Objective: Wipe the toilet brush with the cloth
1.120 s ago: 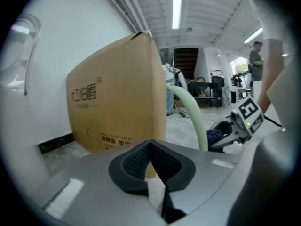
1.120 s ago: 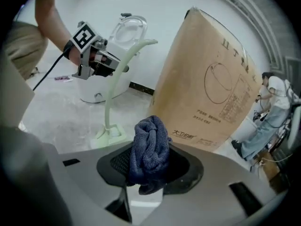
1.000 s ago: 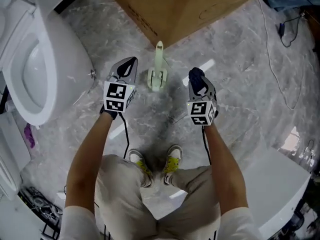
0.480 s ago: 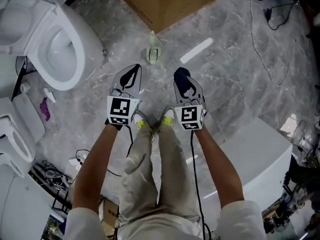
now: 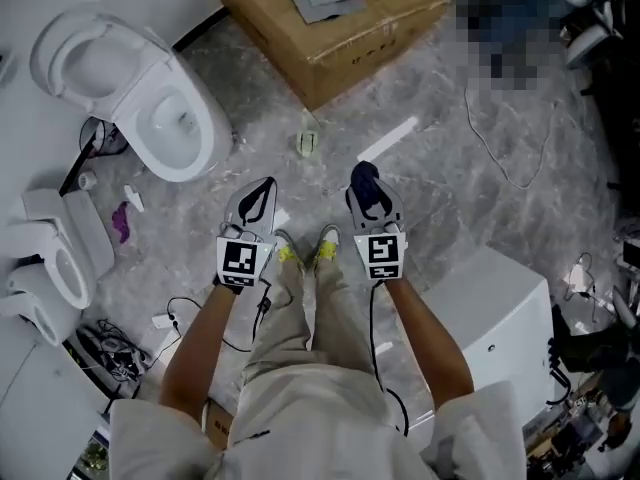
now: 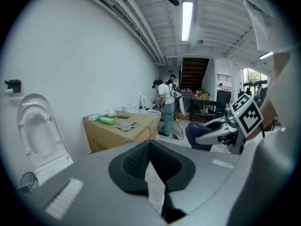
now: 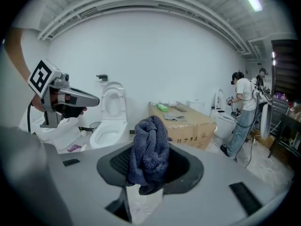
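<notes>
Dark blue knitted cloth (image 7: 149,147) is held bunched between the 2 jaws of the right gripper (image 5: 367,188), which are closed firmly on it. The jaws of the left gripper (image 6: 149,146) are brought together at their tips, with nothing caught between them. Both grippers are held side by side, apart, above the grey marbled floor (image 5: 450,218). The pale green toilet brush (image 5: 308,140) is seen on the floor ahead of the grippers, well apart from both and near a cardboard box (image 5: 330,28). A white toilet (image 5: 165,108) is set to the brush's left.
</notes>
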Tool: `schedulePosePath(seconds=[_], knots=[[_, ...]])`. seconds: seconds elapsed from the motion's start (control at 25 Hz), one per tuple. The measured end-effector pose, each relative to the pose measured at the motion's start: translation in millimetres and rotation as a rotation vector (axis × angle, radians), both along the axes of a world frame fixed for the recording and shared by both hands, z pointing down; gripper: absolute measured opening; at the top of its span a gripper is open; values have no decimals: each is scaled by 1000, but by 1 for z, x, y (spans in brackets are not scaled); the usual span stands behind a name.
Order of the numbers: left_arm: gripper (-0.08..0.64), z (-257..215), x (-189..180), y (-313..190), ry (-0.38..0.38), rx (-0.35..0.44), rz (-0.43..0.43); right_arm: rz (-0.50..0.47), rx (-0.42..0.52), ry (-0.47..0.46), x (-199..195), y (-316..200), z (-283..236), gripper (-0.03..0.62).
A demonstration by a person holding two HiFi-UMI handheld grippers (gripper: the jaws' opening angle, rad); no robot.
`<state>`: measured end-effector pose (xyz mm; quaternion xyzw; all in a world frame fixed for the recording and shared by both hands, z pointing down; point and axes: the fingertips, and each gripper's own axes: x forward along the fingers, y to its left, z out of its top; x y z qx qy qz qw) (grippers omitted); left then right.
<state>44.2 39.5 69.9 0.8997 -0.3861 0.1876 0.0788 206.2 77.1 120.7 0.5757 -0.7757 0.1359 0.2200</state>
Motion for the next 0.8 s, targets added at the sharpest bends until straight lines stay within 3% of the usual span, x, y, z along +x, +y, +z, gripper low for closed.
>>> schedulePosePath(seconds=[0.16,0.32,0.64,0.8], knots=[[0,-46,10,8,-7,61,18,-22,68,-22,2,-4,-64,156],[0,-92,7,16,15,102,9,-10,50,-52,-2,15,-96,156],[0,-157,-49,17,38,183,-81,5,83,-100,-44,16,-155,158],[0,-178,-77,35,50,205,-67,-17,127,-62,-64,20,-184,158]])
